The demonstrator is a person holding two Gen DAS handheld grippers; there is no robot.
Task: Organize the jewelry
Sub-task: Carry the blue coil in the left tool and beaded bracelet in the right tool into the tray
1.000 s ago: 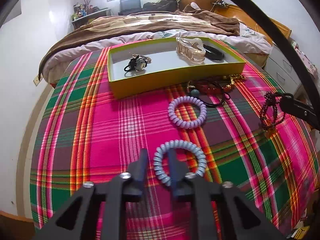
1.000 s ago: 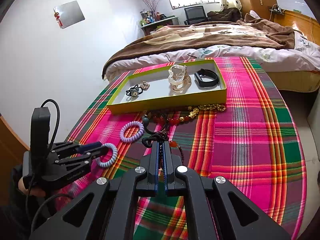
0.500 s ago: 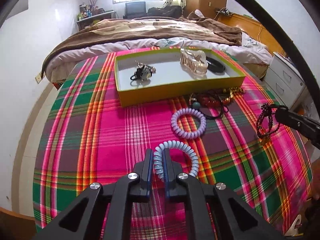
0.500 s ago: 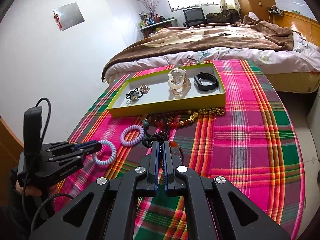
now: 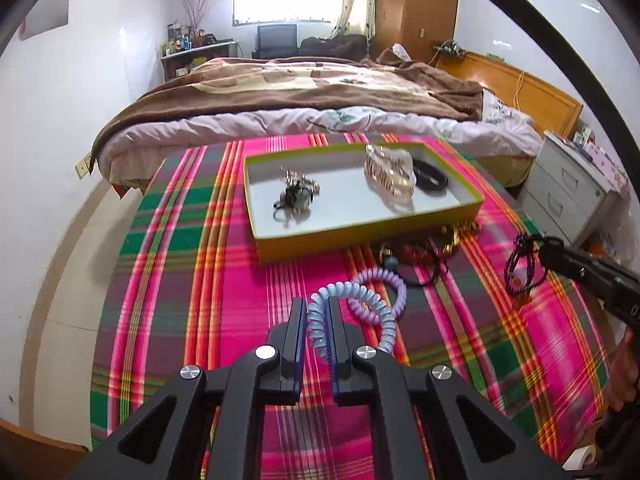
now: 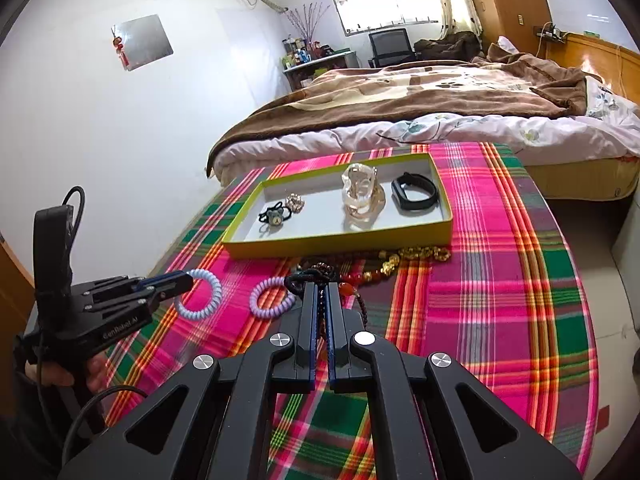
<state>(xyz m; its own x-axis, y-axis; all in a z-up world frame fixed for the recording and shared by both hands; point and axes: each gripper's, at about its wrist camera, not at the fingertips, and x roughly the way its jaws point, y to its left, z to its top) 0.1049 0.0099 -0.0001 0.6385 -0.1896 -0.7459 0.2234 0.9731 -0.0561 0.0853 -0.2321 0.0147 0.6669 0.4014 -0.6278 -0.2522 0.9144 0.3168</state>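
The left gripper (image 5: 318, 314), black two-fingered tongs at the bottom centre of the left wrist view, is pinching the pale blue coiled plastic hair tie (image 5: 352, 312) by one side of its loop, and in the right wrist view that tie hangs clear of the cloth at the lower left of the frame. The right gripper (image 6: 320, 300) is pressed together on a dark purple beaded bracelet (image 6: 310, 274), which in the left wrist view dangles from its tip at the right edge. The step in hand looks like the carry: both pieces are lifted, neither is in the tray yet. The shallow rectangular cardboard tray with yellow-green walls and a grey floor (image 5: 360, 236) sits in the upper middle of both frames and already holds a small dark hair elastic with a charm (image 5: 296, 196), a clear amber claw clip (image 5: 390, 170) and a black wristband (image 5: 430, 174). The next move probably calls for bringing each gripper over a bare patch of the tray floor and letting go low enough that the springy coil does not bounce out. A lilac coiled hair tie (image 6: 272, 298) and a tangle of red and gold bead strings (image 6: 400, 262) lie on the cloth just before the tray's near wall. The surface is a pink, green and orange plaid tablecloth (image 6: 500, 280); beyond it stand a bed with a brown blanket (image 6: 420, 92), white walls and a bright window (image 5: 284, 4).
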